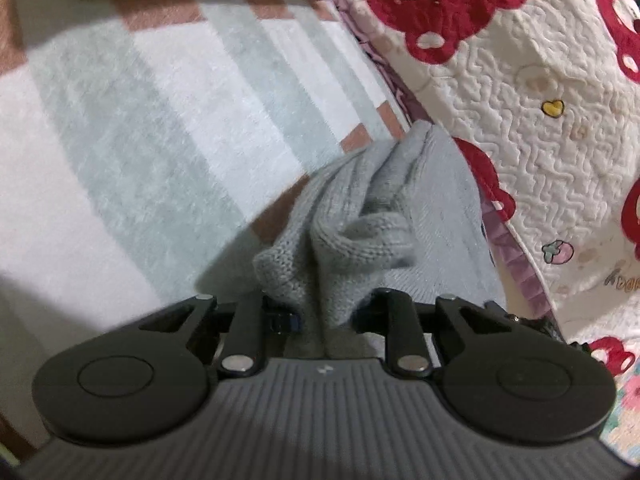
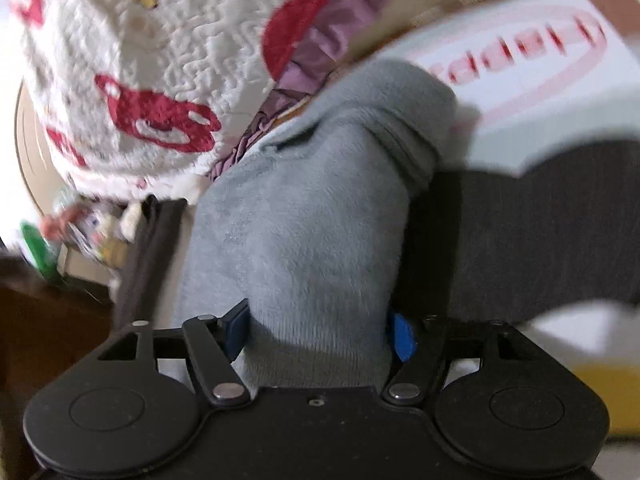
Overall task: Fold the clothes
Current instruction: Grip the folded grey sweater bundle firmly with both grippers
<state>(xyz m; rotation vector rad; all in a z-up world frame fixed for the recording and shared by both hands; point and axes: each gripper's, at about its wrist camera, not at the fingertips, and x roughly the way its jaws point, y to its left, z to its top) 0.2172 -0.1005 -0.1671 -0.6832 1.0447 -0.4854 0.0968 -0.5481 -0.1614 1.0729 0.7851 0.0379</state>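
Observation:
A light grey knitted sweater (image 1: pixel 360 216) hangs bunched in front of the left wrist camera, above a striped blanket. My left gripper (image 1: pixel 324 316) is shut on a fold of the knit, and the fabric covers its fingertips. In the right wrist view the same grey sweater (image 2: pixel 304 220) fills the middle, with a ribbed cuff or hem at the upper right. My right gripper (image 2: pixel 320 332) is shut on a thick wad of it between the blue pads (image 2: pixel 400 336).
A white quilt with red bear prints (image 1: pixel 520 80) and a purple ruffle lies to the right of the sweater. A pale green, white and pink striped blanket (image 1: pixel 160 120) covers the bed. A dark grey cloth (image 2: pixel 540 232) lies at the right, small cluttered items (image 2: pixel 80 232) at the left.

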